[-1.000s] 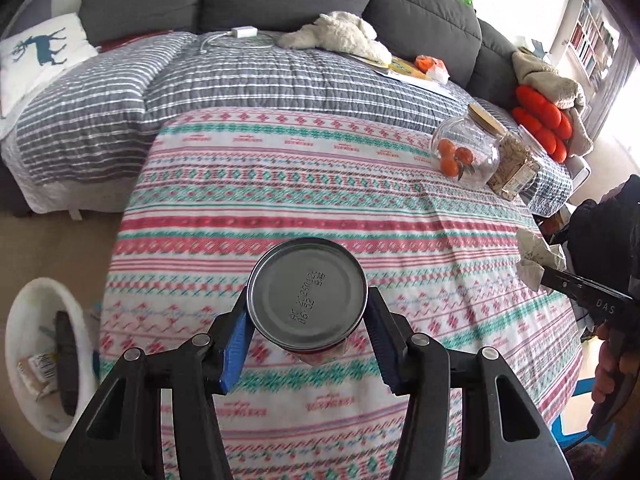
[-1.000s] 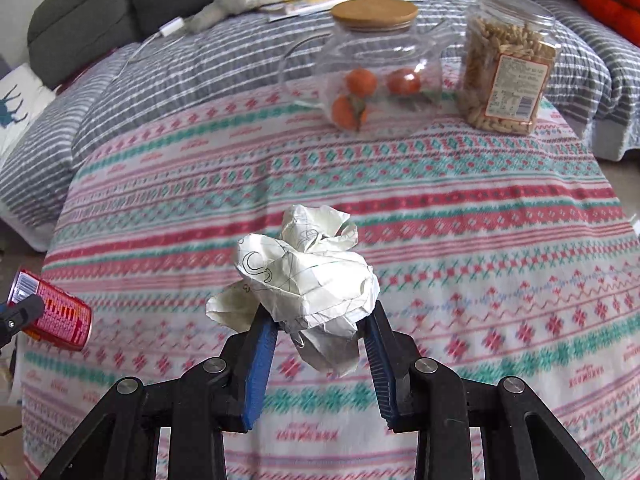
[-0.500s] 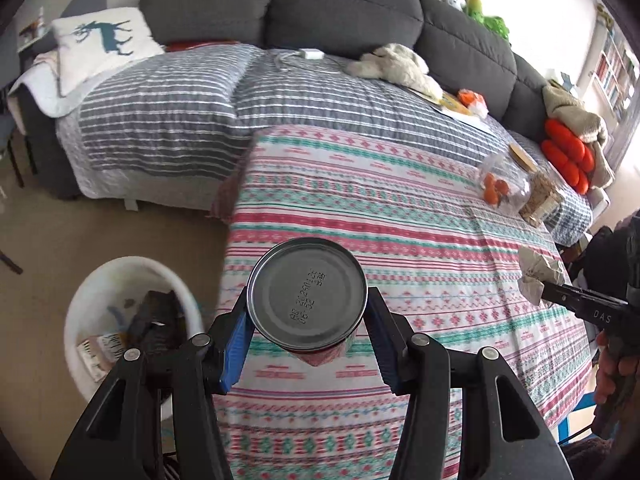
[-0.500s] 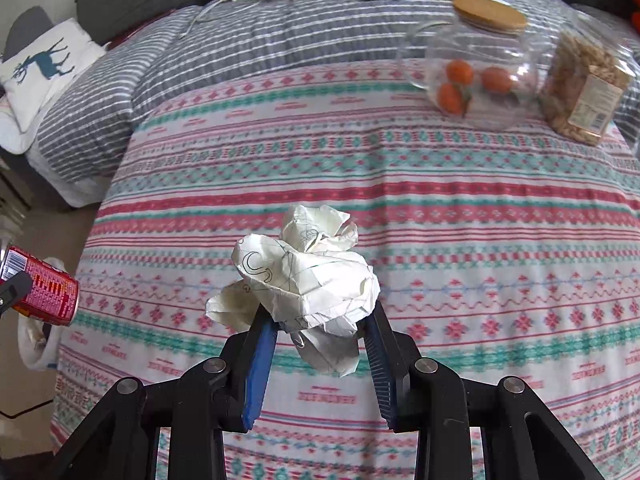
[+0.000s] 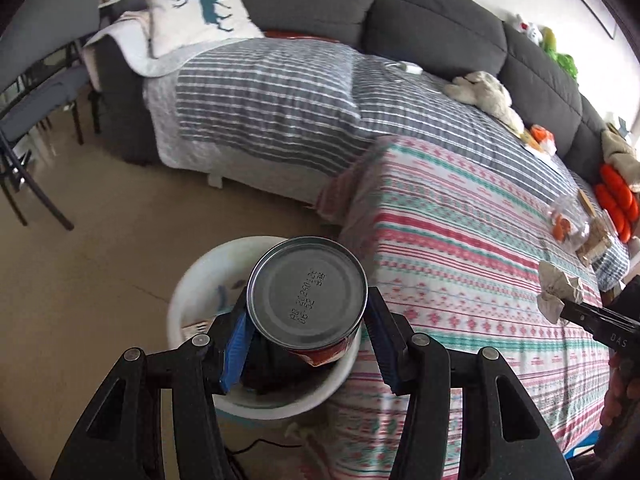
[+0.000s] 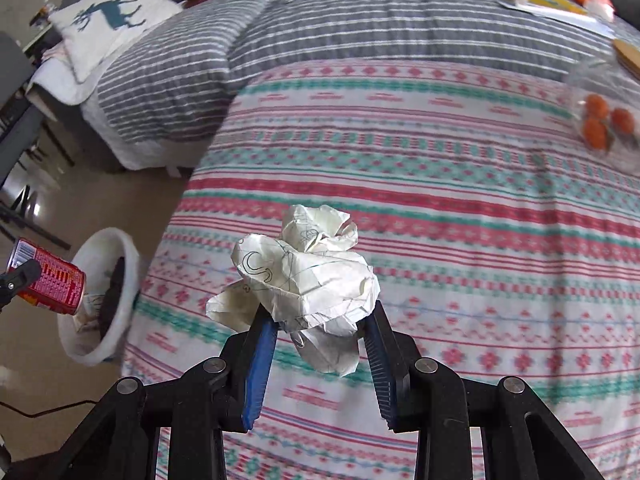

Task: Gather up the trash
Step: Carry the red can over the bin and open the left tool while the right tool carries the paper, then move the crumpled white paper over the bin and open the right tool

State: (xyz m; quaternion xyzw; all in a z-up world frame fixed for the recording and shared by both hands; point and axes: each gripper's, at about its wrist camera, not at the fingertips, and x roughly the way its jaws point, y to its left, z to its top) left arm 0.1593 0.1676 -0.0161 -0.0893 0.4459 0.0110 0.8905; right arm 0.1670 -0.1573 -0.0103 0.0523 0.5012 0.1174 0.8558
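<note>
Holding trash in both grippers beside the patterned table.

The left gripper [image 5: 306, 334] clamps a red can [image 5: 307, 294] above the white bin [image 5: 192, 280]; the right gripper [image 6: 320, 344] pinches crumpled paper [image 6: 304, 276] over the tablecloth [image 6: 460, 208].

A grey sofa [image 5: 400, 12] stands behind a striped grey blanket [image 5: 280, 92] — a deer pillow [image 5: 196, 12] lies at its end. A patterned cloth [image 6: 400, 184] bears a glass jar of oranges [image 6: 604, 120] — blurred.

Red tin can [image 5: 307, 300] tilted above white bin [image 5: 188, 292], crumpled scribbled paper ball [image 6: 308, 276] held over patterned cloth
</note>
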